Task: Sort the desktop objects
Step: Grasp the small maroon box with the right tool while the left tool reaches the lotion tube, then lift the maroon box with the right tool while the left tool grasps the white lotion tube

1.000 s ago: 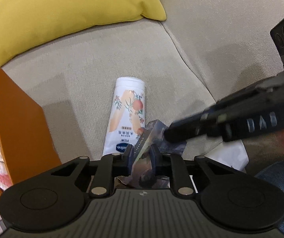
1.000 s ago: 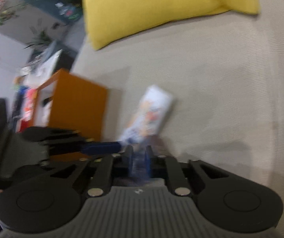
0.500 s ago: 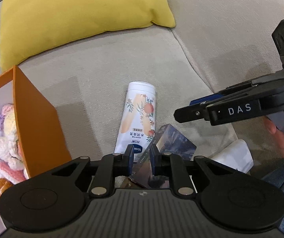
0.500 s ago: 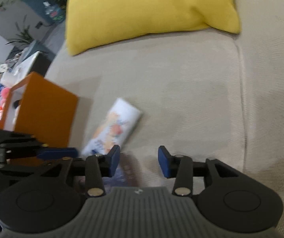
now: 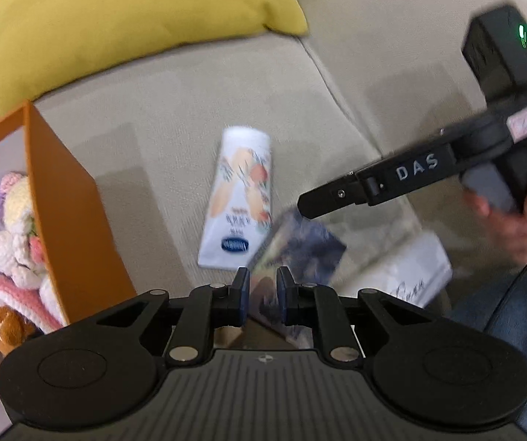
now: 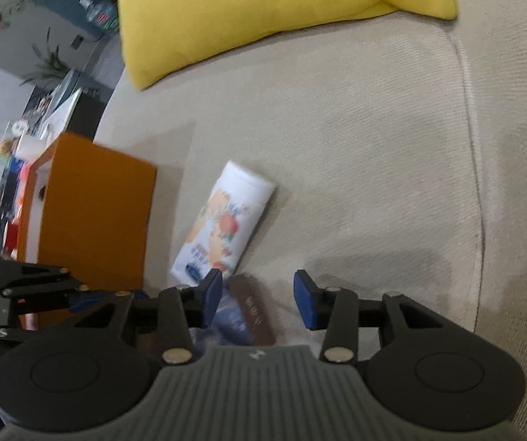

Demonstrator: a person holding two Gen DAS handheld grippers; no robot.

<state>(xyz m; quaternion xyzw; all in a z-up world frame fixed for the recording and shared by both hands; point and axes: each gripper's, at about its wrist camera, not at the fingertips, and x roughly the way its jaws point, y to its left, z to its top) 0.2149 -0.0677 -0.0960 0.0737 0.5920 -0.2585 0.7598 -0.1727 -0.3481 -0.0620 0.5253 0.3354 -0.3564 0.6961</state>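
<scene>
A small dark box (image 5: pixel 302 253) with a brown narrow side (image 6: pixel 252 312) sits tilted between my left gripper's (image 5: pixel 262 286) pads, which are shut on it just above the beige sofa seat. My right gripper (image 6: pixel 259 296) is open; the box's end lies between its blue pads, close to the left pad (image 6: pixel 212 294) and apart from the other. In the left wrist view the right gripper (image 5: pixel 305 205) comes in from the right, held by a hand (image 5: pixel 513 220). A white tube with a peach print (image 5: pixel 239 202) (image 6: pixel 223 228) lies flat just beyond the box.
An orange bin (image 5: pixel 68 213) (image 6: pixel 90 220) with plush toys (image 5: pixel 10 242) stands at the left. A yellow pillow (image 5: pixel 135 25) (image 6: pixel 263 3) leans at the sofa's back. A white pack (image 5: pixel 407 275) lies right of the box, next to a leg in jeans (image 5: pixel 513 316).
My right gripper, shut on the box a second ago, has let go and opened, its tip drawing back to the right. The left gripper keeps hold of the box.
</scene>
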